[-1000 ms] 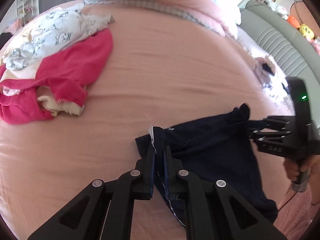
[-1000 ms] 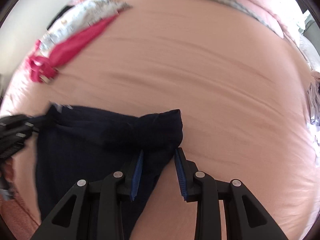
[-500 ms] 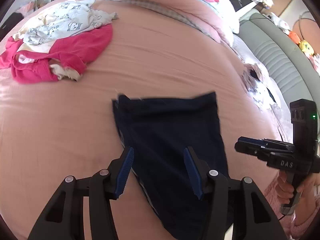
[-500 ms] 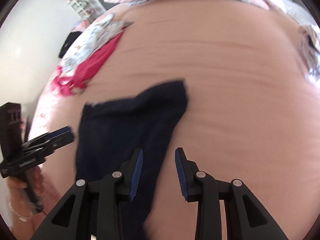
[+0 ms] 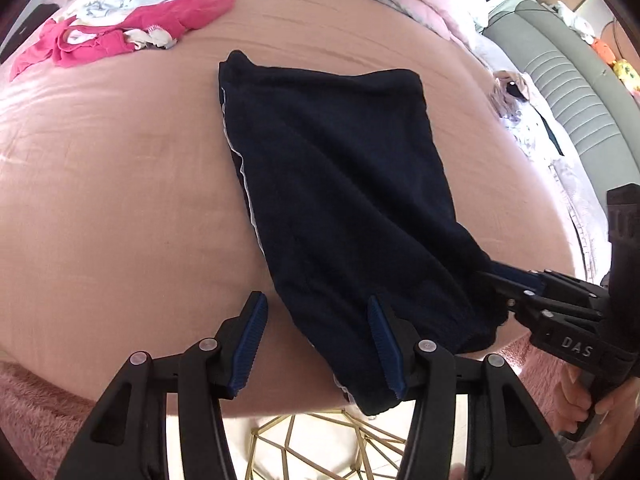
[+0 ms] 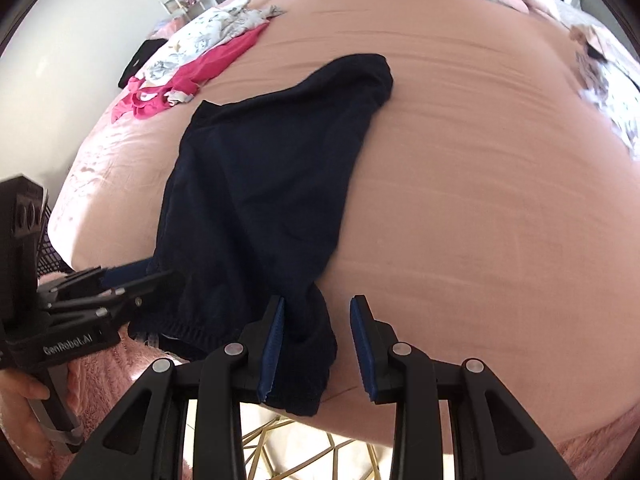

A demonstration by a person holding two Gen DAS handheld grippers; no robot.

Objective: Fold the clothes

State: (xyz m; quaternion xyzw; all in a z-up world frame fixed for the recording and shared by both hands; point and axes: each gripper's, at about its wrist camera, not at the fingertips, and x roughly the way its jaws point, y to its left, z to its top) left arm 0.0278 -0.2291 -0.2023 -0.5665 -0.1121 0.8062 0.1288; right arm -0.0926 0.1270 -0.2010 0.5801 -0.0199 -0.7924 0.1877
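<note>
A dark navy garment (image 5: pixel 340 180) lies spread flat on the pink bed (image 5: pixel 120 180), with a thin white stripe down its left edge. Its near end hangs over the bed's front edge. My left gripper (image 5: pixel 316 340) is open at that edge, and the garment's near left corner lies by its right finger. In the right wrist view the garment (image 6: pixel 260 184) runs away from my right gripper (image 6: pixel 316 344), which is open with the near right corner lying loose between its fingers. Each gripper shows in the other's view, beside the garment's near end.
A pile of bright pink and white printed clothes (image 5: pixel 120 36) lies at the bed's far left. More patterned clothes (image 5: pixel 520 120) and a grey padded sofa (image 5: pixel 568 92) are at the right. A gold wire frame (image 5: pixel 320 448) and pink fluffy rug lie below the bed's front edge.
The left gripper, shut on a garment corner a second ago, has opened. Both grippers drew back to the bed's front edge, and the garment now lies flat.
</note>
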